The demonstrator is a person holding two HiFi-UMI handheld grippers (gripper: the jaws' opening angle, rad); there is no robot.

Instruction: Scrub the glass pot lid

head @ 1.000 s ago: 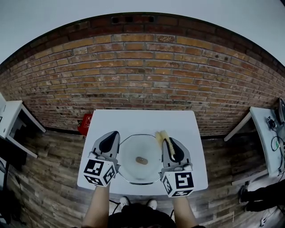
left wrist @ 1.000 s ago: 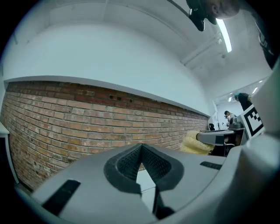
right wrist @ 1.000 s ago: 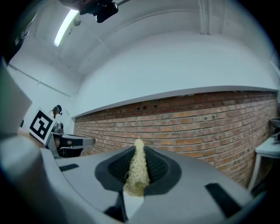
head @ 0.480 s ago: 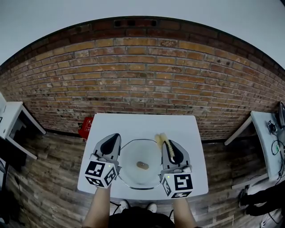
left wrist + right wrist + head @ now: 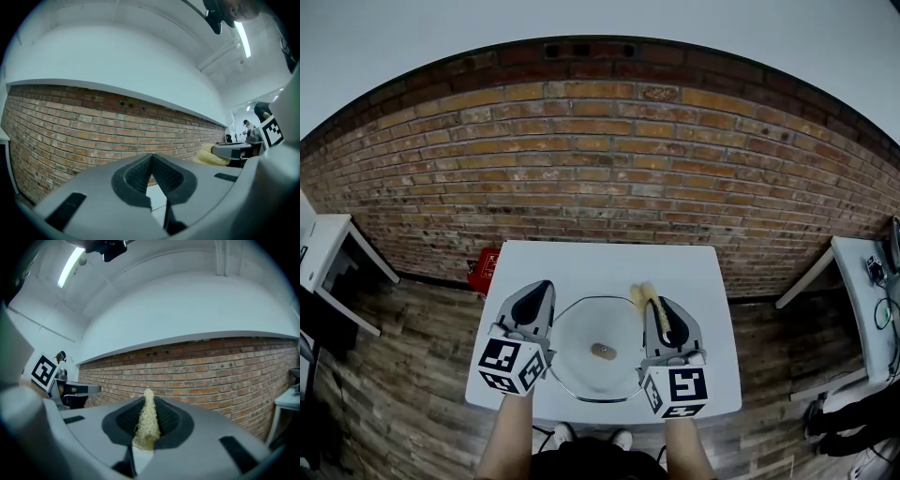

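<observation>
Your left tool (image 5: pixel 536 292) was pressed together w/ nothing in it. Your right tool (image 5: pixel 660 309) pinched the yellow scrubber (image 5: pixel 641 292). The glass lid (image 5: pixel 581 336) lay flat on the white surface (image 5: pixel 581 258) btwn the two tools, knob up. Scrubber sat by the lid's far-right rim, not on the glass, so prob. all the scrubbing was left to do.

Lab-type rm: bare brick wall (image 5: pixel 600 178), white work tables (image 5: pixel 581 258), cabled gear (image 5: pixel 874 267) at side.
</observation>
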